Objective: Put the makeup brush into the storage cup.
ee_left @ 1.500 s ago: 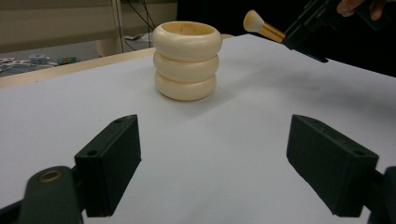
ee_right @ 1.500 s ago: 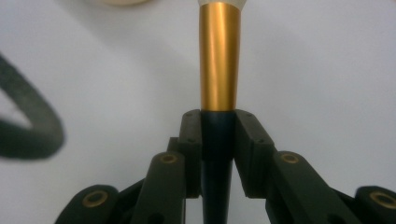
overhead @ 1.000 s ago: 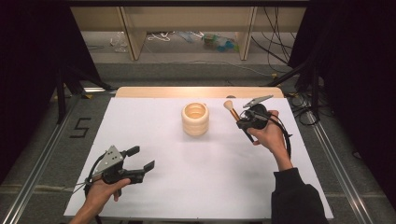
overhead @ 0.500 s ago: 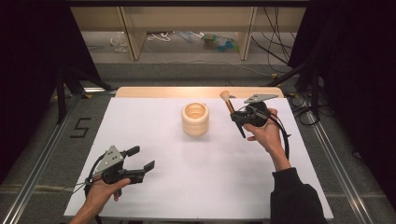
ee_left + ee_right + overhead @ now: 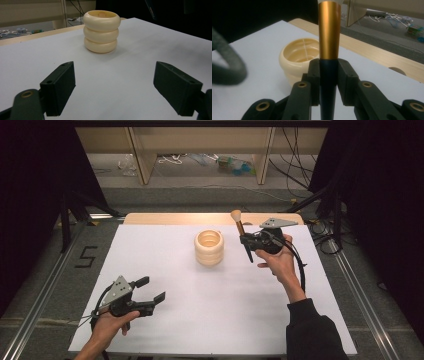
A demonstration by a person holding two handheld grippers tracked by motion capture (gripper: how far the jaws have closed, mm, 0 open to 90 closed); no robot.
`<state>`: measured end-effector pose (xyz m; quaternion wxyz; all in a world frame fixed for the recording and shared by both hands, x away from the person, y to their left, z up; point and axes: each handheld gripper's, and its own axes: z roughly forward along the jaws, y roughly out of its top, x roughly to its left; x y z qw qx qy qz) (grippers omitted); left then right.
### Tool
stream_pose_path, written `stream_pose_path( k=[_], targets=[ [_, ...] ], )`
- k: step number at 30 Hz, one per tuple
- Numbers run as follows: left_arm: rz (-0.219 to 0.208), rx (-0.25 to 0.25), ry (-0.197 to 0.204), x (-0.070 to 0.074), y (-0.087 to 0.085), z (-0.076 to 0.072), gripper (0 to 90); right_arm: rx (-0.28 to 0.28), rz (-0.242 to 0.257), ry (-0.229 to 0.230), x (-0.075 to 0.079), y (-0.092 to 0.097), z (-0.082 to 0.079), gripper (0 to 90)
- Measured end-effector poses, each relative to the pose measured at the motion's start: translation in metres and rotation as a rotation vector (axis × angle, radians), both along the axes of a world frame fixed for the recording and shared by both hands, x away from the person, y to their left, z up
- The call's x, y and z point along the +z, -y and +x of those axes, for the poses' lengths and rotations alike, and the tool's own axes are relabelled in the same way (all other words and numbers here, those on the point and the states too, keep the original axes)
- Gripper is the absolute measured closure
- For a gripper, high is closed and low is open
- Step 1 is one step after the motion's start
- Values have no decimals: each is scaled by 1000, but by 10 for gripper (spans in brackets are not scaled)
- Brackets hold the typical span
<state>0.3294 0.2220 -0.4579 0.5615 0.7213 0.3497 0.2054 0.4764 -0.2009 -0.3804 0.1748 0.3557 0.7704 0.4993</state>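
Now, brush: a makeup brush [image 5: 240, 231] with a copper ferrule, dark handle and pale bristle tip pointing up and away, held in the air just right of the holder.
Right tool: the right tool [image 5: 248, 240] is clamped tight on the dark handle just below the ferrule [image 5: 329, 32]; a pad [image 5: 314, 75] presses on each side.
Left tool: the left tool [image 5: 150, 290] hovers low over the near left of the desk [image 5: 165, 320], jaws wide with nothing between them, well apart from the holder.
Holder: a cream ribbed holder [image 5: 209, 247] stands upright mid-desk, mouth open and seemingly bare inside [image 5: 298, 53].
Likely step: tipping the brush over to drop it into the holder, as I judge it.
Risk, tipping: the holder looks light; a handle end catching the rim could knock it over, since the left tool is not steadying it.
Risk, slip: the tapered smooth handle may slide through the pads as the wrist turns.
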Motion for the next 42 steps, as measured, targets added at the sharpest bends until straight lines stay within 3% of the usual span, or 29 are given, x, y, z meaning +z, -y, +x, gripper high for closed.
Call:
stream_pose_path(
  k=[6,17,18,22,28,29,42],
  targets=[
    [-4,12,-12,0,0,-1,177,3,31,53,2,-6,4,746],
    [4,5,-3,0,-1,0,177,0,110,75,1,-16,14,745],
    [3,6,-3,0,-1,0,177,-2,104,92,1,-17,16,746],
    [4,6,-2,0,-1,0,177,-2,119,83,2,-26,20,746],
    [5,5,-1,0,-1,0,177,-4,133,115,2,-36,29,745],
    [3,6,-1,0,-1,0,177,-2,142,93,3,-37,28,745],
    [4,4,-1,0,-1,0,177,-8,168,137,9,-58,41,746]
  ],
)
